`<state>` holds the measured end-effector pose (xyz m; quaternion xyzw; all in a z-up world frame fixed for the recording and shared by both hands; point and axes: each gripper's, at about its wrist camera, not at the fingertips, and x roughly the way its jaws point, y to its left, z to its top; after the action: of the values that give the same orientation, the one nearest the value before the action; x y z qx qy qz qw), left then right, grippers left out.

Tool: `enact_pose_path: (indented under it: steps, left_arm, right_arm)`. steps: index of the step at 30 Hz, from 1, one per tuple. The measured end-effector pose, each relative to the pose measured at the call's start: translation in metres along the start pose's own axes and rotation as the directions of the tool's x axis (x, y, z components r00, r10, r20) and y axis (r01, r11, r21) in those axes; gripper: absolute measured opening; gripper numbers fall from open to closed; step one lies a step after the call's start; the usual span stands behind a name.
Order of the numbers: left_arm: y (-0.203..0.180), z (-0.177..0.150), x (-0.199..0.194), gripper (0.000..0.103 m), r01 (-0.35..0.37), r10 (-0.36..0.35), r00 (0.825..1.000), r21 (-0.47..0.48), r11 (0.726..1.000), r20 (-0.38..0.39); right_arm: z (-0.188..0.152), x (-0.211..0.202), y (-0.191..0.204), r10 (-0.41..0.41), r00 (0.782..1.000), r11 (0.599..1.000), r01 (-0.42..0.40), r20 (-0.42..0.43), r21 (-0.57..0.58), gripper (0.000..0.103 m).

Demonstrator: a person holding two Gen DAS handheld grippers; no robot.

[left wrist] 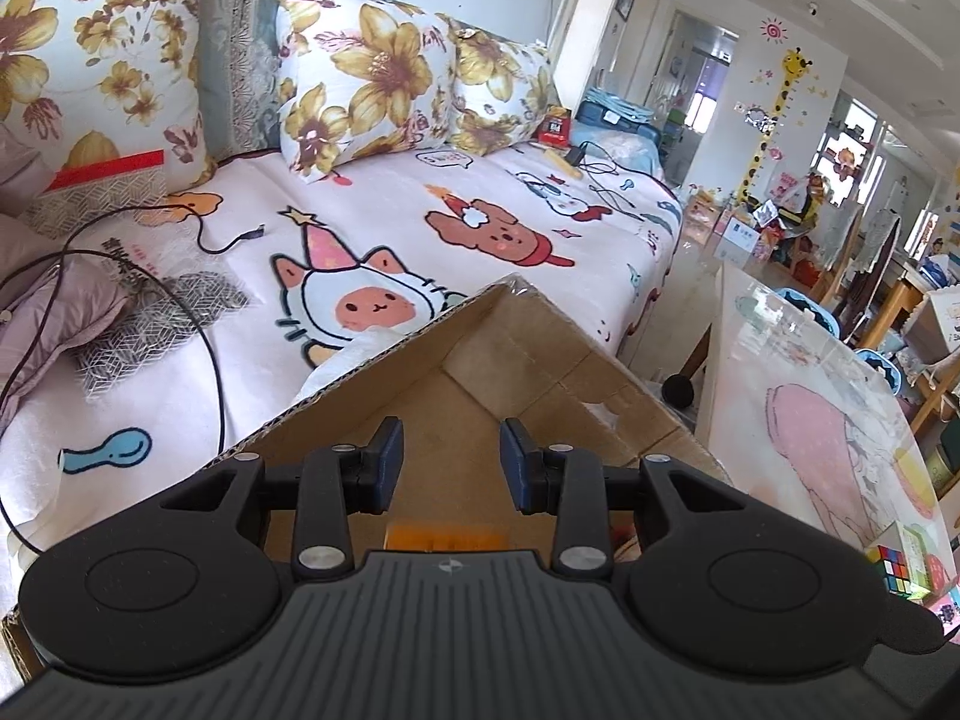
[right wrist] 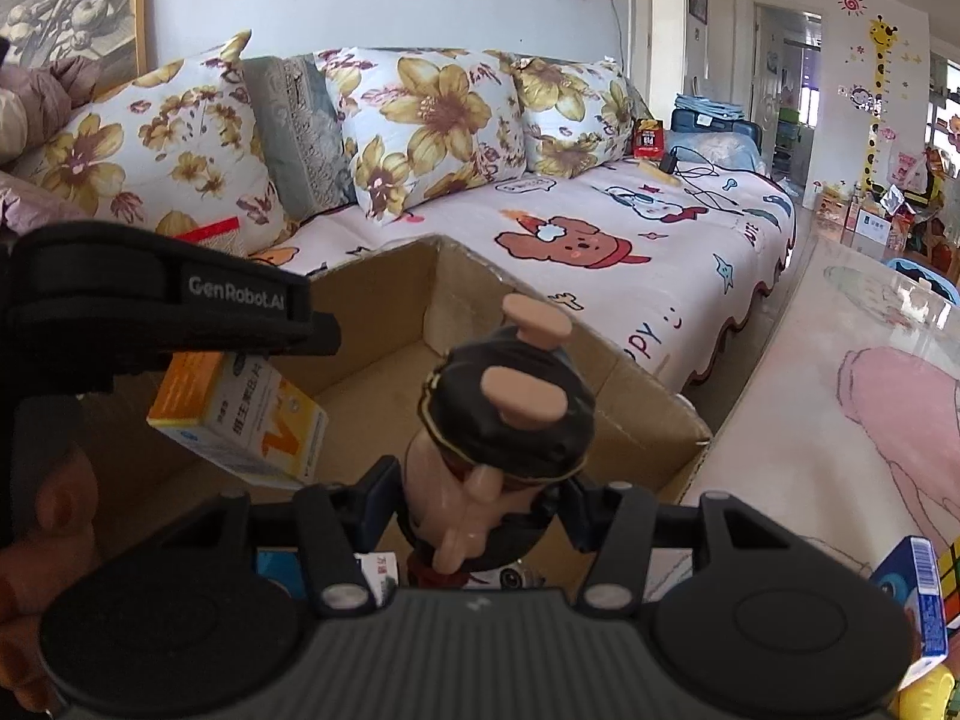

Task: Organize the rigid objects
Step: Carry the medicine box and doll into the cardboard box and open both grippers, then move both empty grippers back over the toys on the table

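Note:
An open cardboard carton (left wrist: 384,354) (right wrist: 630,360) stands in front of the sofa. My left gripper (left wrist: 453,456) hovers over it; its jaws stand a little apart, with only the carton's floor showing between the pads. An orange and white medicine box (right wrist: 240,414) (left wrist: 444,537) lies tilted just under it in the carton. In the right wrist view the left gripper (right wrist: 180,300) shows as a black body at the left. My right gripper (right wrist: 474,504) is shut on a toy figurine (right wrist: 510,408) with a dark cap and beige pegs, held above the carton's near side.
The sofa (left wrist: 540,312) has a cartoon cover, floral pillows and a loose black cable (left wrist: 198,324). On the glass table (right wrist: 810,420) at the right are a Rubik's cube (left wrist: 897,570) and a blue and white box (right wrist: 918,600). A hand (right wrist: 36,540) shows at the left.

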<state>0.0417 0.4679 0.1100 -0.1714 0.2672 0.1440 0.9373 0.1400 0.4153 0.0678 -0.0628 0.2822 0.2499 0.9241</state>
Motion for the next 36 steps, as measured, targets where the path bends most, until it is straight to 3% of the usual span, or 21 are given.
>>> enact_pose_path:
  steps: [1, 4, 5, 7, 8, 24, 30, 36]
  left_arm:
    - [0.0, 0.0, -0.001, 0.052, -0.008, 0.008, 1.0, 0.0, 1.0, 0.0]
    - [0.0, 0.0, -0.002, 0.073, -0.014, 0.014, 1.0, -0.005, 1.0, 0.001]
    - [-0.001, 0.001, -0.003, 0.077, -0.014, 0.014, 1.0, -0.003, 1.0, 0.003]
    - [-0.002, 0.001, -0.003, 0.097, -0.01, 0.01, 1.0, 0.007, 1.0, 0.008]
    - [-0.003, 0.0, -0.004, 0.1, -0.007, 0.007, 1.0, 0.016, 1.0, 0.012]
    - [-0.003, -0.002, -0.001, 0.103, 0.12, -0.119, 0.993, 0.073, 0.99, -0.011]
    - [-0.01, -0.006, 0.001, 0.103, 0.163, -0.158, 0.986, 0.117, 0.98, -0.046]
    - [-0.01, -0.008, 0.003, 0.103, 0.223, -0.217, 0.974, 0.087, 0.971, -0.071]
  right_arm:
    - [0.0, 0.0, 0.0, -0.003, 1.0, 1.0, 0.003, -0.001, 0.008, 0.055]
    - [0.001, -0.007, -0.004, -0.001, 1.0, 0.999, 0.0, 0.017, 0.048, 0.072]
    - [0.002, -0.01, -0.005, -0.007, 1.0, 0.999, 0.006, 0.024, 0.053, 0.072]
    - [0.003, -0.017, -0.007, -0.03, 0.999, 0.998, 0.028, 0.035, 0.058, 0.074]
    - [0.003, -0.022, -0.008, -0.04, 0.998, 0.997, 0.037, 0.04, 0.063, 0.075]
    - [-0.027, -0.076, -0.03, -0.219, 0.972, 0.969, 0.205, 0.089, 0.139, 0.096]
    - [-0.042, -0.088, -0.038, -0.245, 0.967, 0.955, 0.227, 0.076, 0.189, 0.1]
    - [-0.057, -0.1, -0.045, -0.279, 0.957, 0.945, 0.26, 0.075, 0.2, 0.101]
